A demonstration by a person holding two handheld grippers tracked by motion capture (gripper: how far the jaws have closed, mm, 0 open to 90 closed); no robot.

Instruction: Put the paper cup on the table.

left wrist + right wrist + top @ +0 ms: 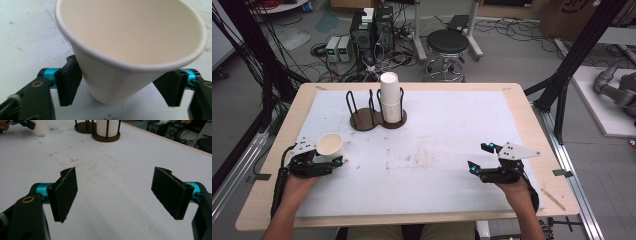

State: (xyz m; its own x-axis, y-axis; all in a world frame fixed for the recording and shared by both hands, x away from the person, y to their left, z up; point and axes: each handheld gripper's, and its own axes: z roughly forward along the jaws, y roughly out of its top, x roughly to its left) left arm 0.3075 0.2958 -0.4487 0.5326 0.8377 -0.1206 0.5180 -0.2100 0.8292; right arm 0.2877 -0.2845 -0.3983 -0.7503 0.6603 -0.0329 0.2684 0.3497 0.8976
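Note:
A white paper cup (330, 145) stands mouth up on the white mat at the near left. My left gripper (329, 156) has its jaws on either side of the cup's lower part. In the left gripper view the cup (125, 50) stands between the pads. The left pad lies close against its wall and the right pad stands clear of it, so the left gripper (120, 86) is open. My right gripper (478, 156) hovers at the near right, open and with nothing between its jaws (117, 195). The cup (41, 127) also shows far off in the right gripper view.
A dark wooden rack (367, 120) with black wire loops stands at the back of the mat, with a stack of white cups (391, 102) in its right-hand bay and the same stack (108, 127) ahead of my right gripper. The wooden table edge (532, 125) borders the mat.

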